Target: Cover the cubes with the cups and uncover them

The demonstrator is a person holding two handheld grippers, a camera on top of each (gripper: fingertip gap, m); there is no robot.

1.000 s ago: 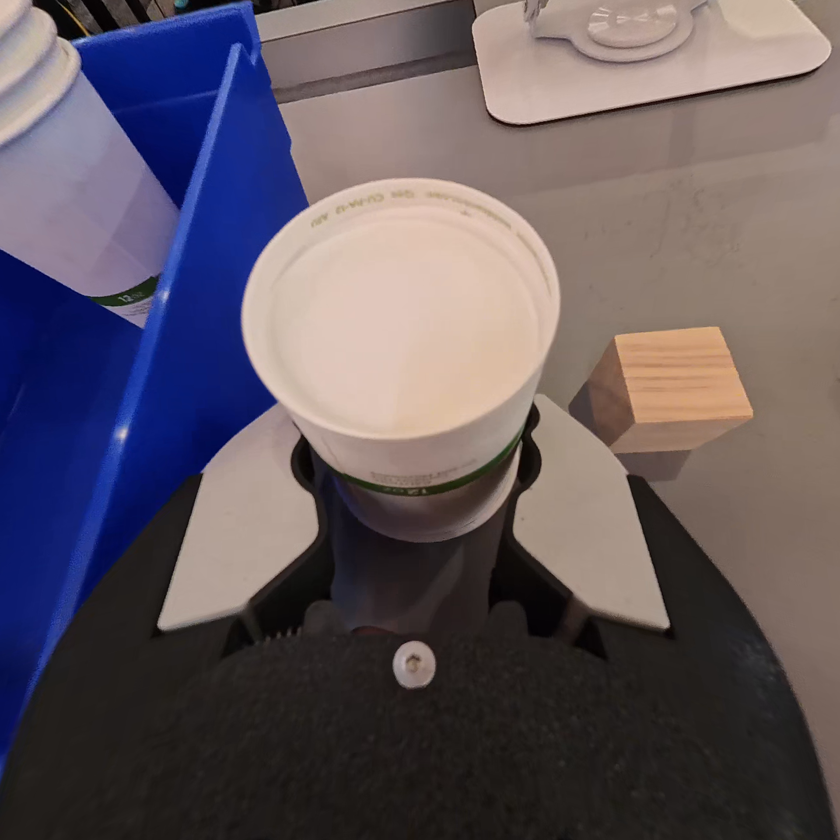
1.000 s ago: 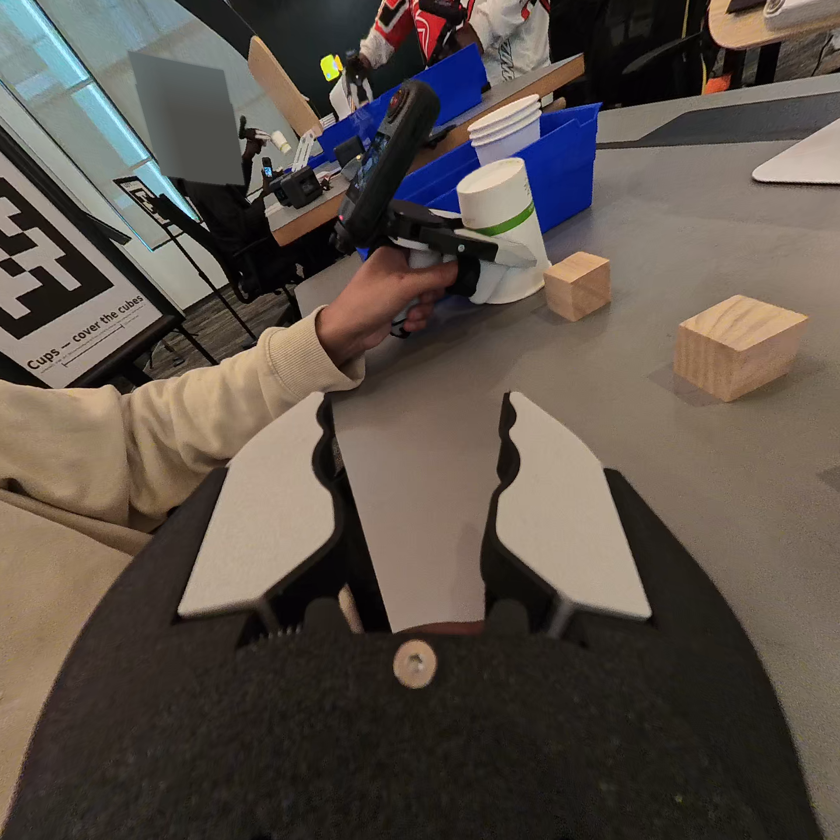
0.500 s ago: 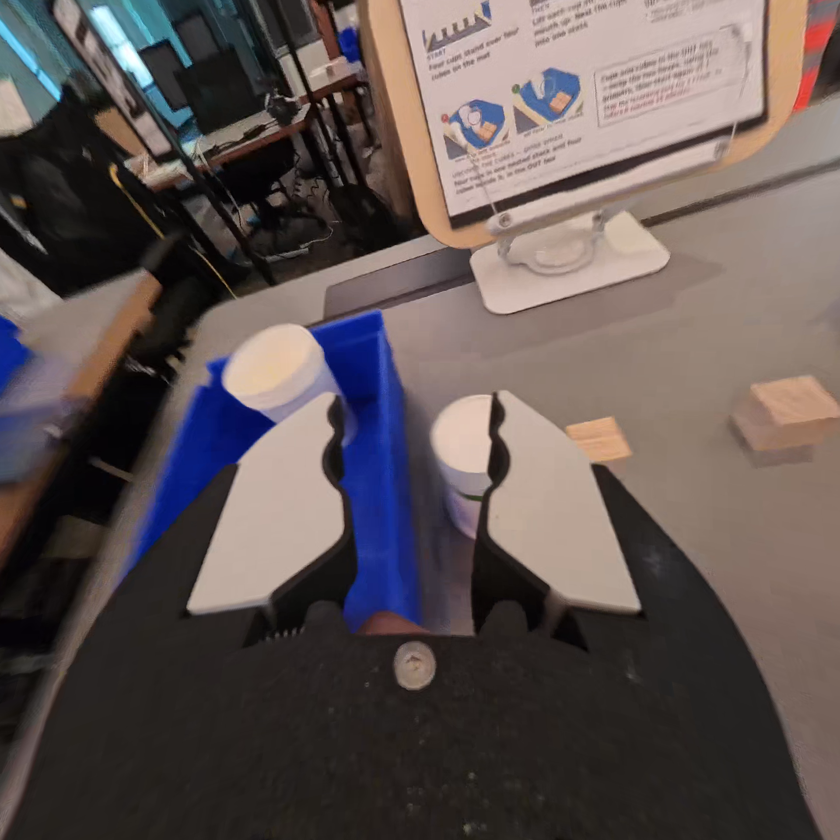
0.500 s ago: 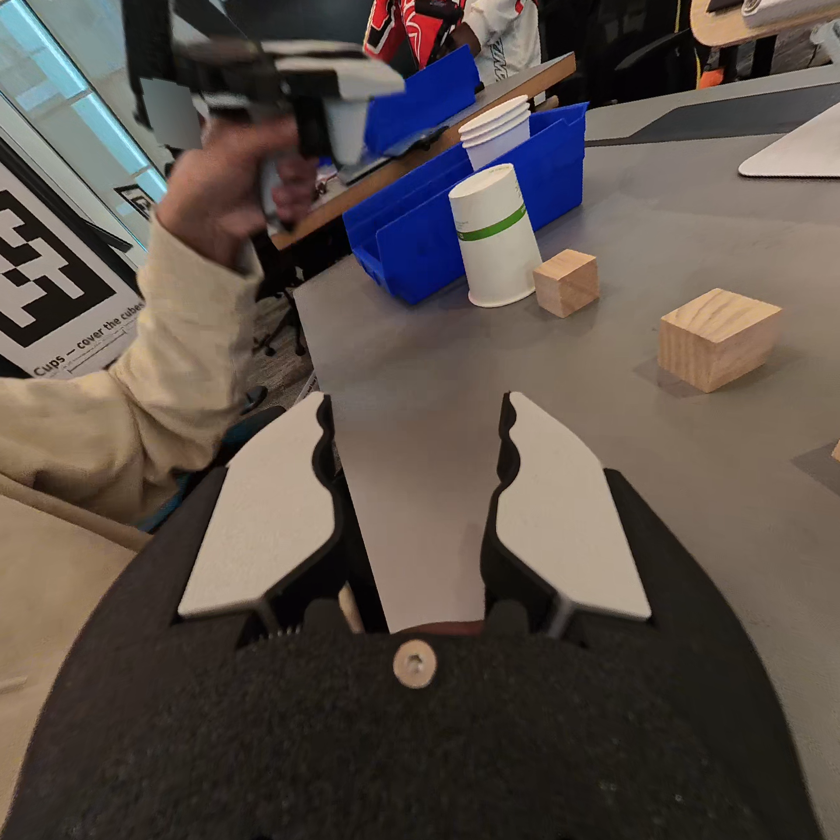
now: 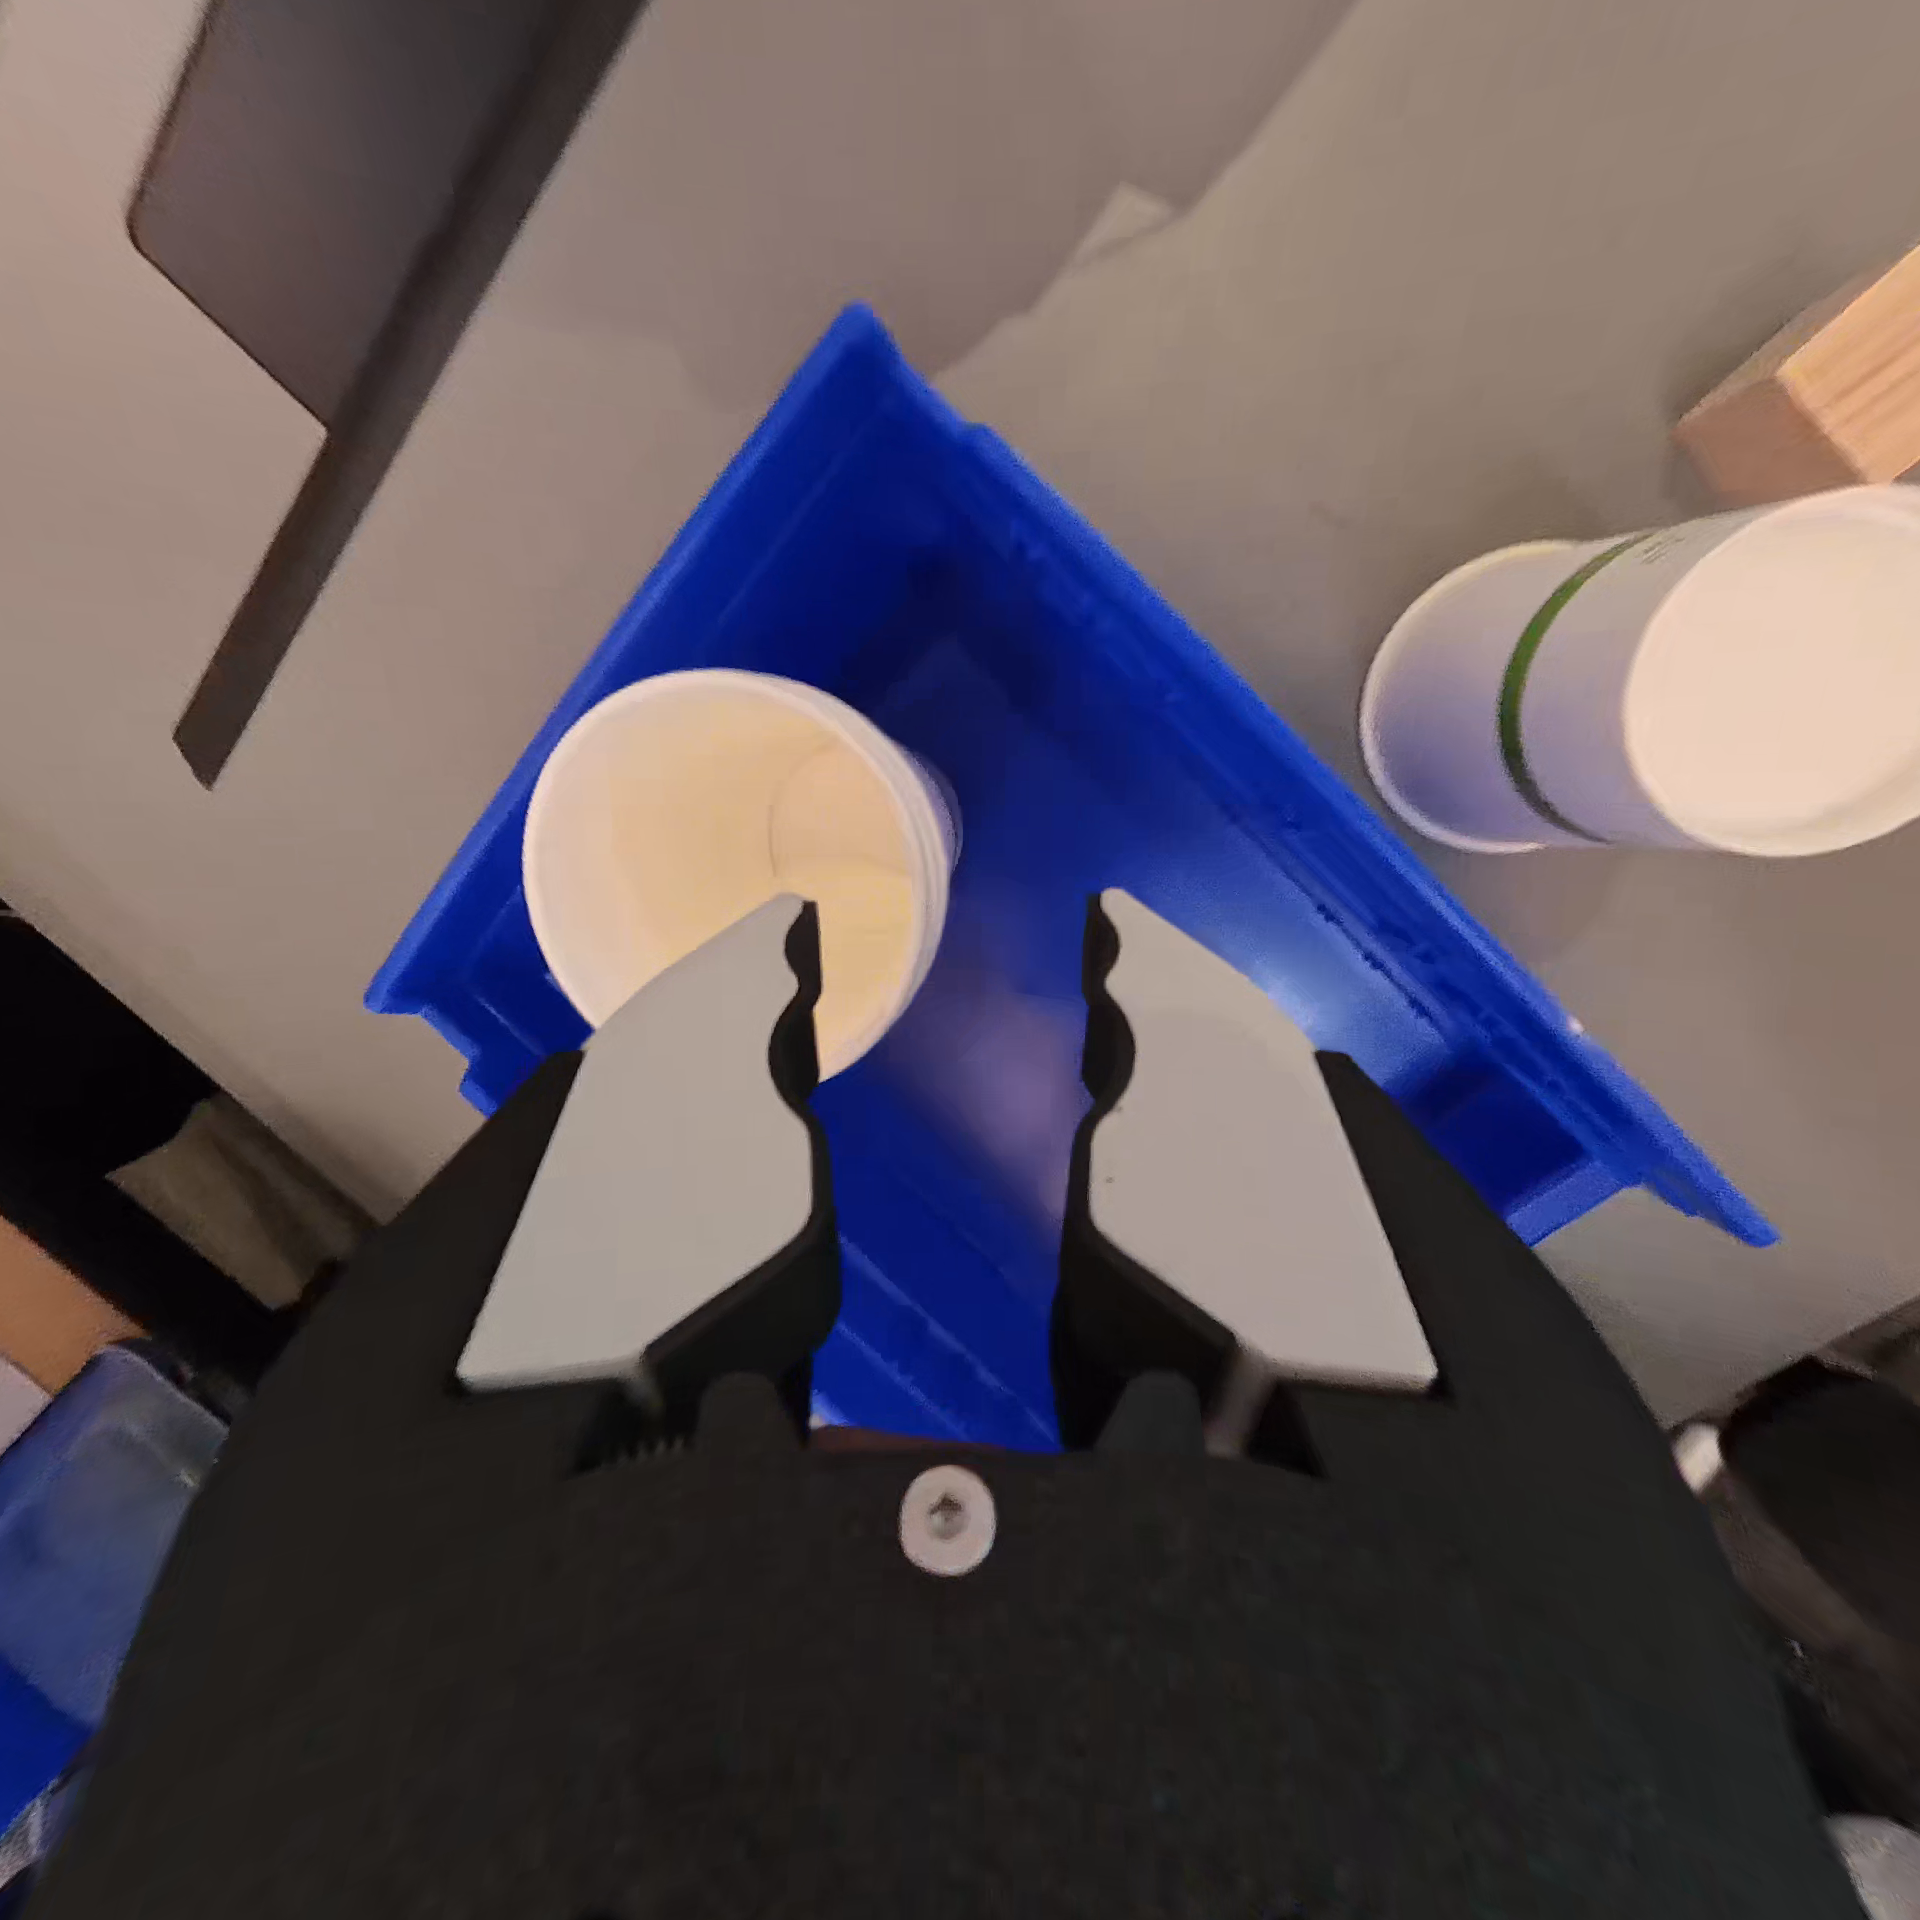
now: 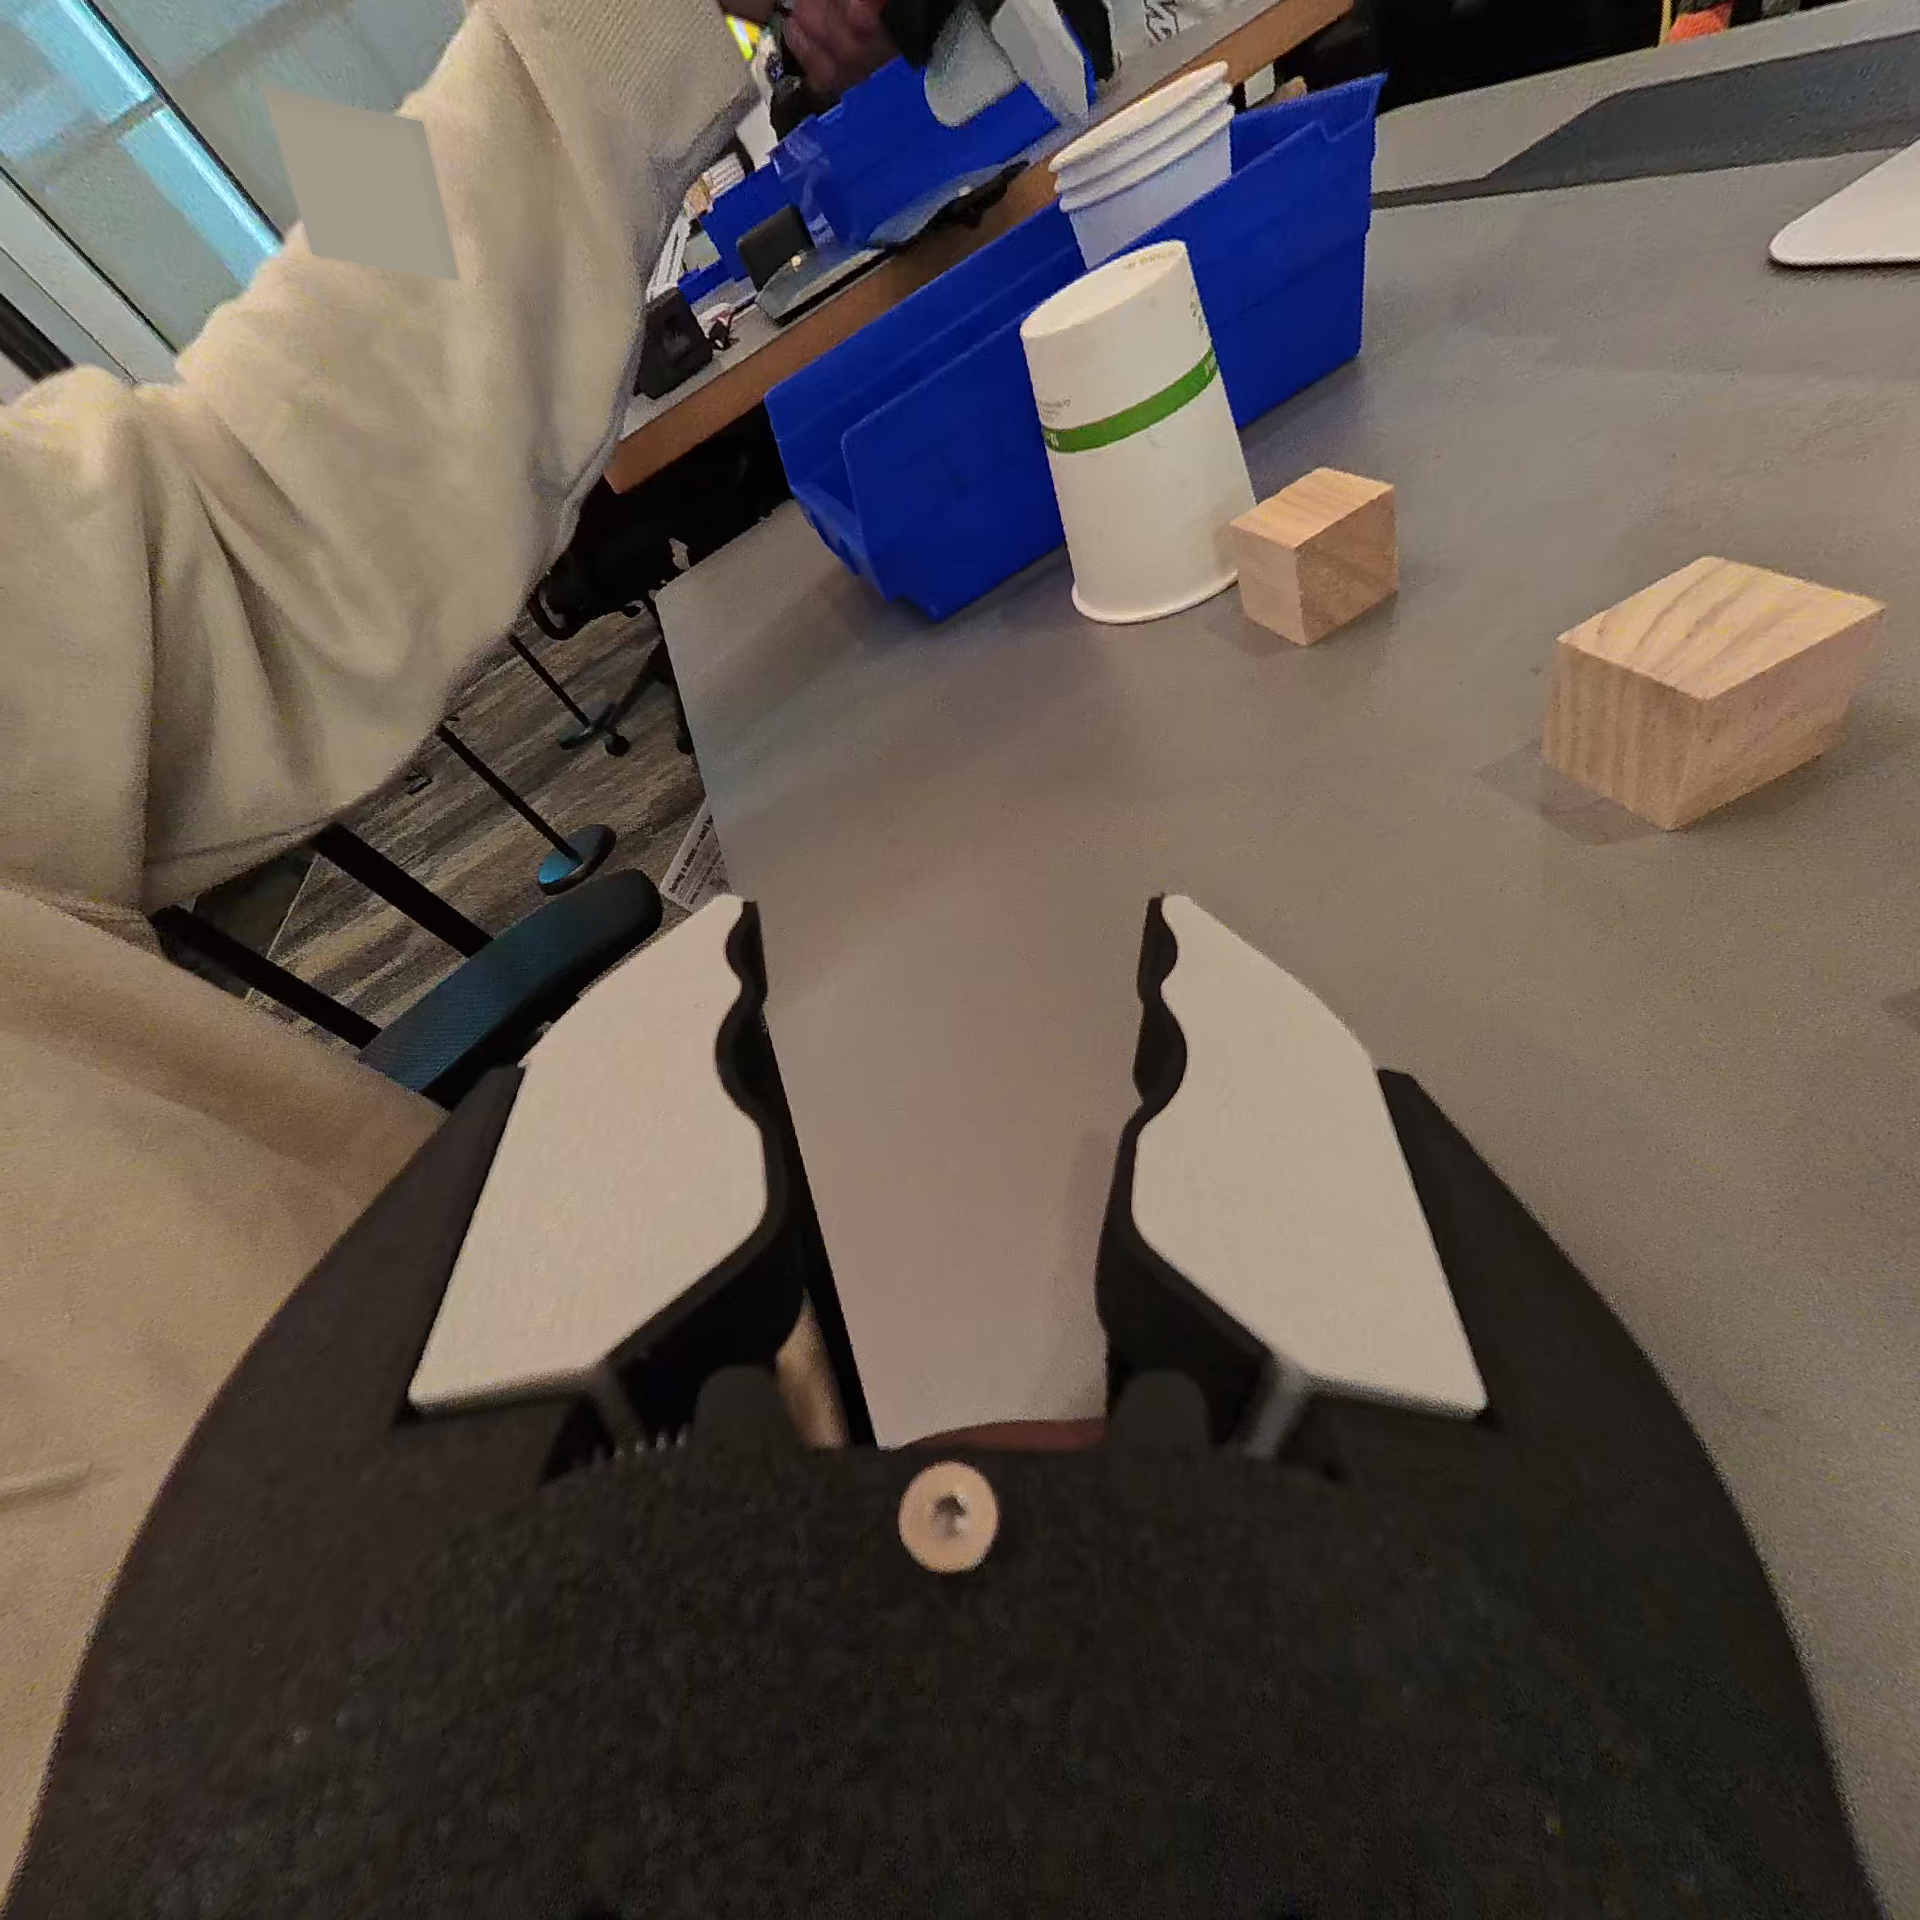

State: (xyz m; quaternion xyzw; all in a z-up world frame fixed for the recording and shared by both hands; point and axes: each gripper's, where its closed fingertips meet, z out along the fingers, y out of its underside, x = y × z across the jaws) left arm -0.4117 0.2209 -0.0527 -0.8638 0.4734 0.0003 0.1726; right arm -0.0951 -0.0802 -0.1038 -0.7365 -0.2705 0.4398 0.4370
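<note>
Since a second ago, when my left gripper (image 5: 951,914) was clamped on an upside-down cup (image 5: 1652,686), it has let go, lifted and swung over the blue bin (image 5: 1122,790). Its fingers now stand well apart with nothing between them, looking almost straight down at the stack of cups (image 5: 727,842) left of centre in the left wrist view. The released cup stands mouth-down on the grey table (image 6: 1507,416) at the right edge of that view, just outside the bin wall.

My right gripper (image 6: 951,914) has barely shifted; its fingers gape equally wide, empty, low over bare table in the lower half of the right wrist view.

In that view the cup's rim sits just beside the small wooden cube (image 6: 1314,551), seemingly touching it, but I cannot tell whether another cube is hidden under the cup. A larger cube (image 6: 1704,686) lies uncovered at the right, well apart from the cup.

By my reckoning the job is early: one cup placed, at least two cubes still bare, more cups to fetch from the stack, and all the uncovering yet to come.
</note>
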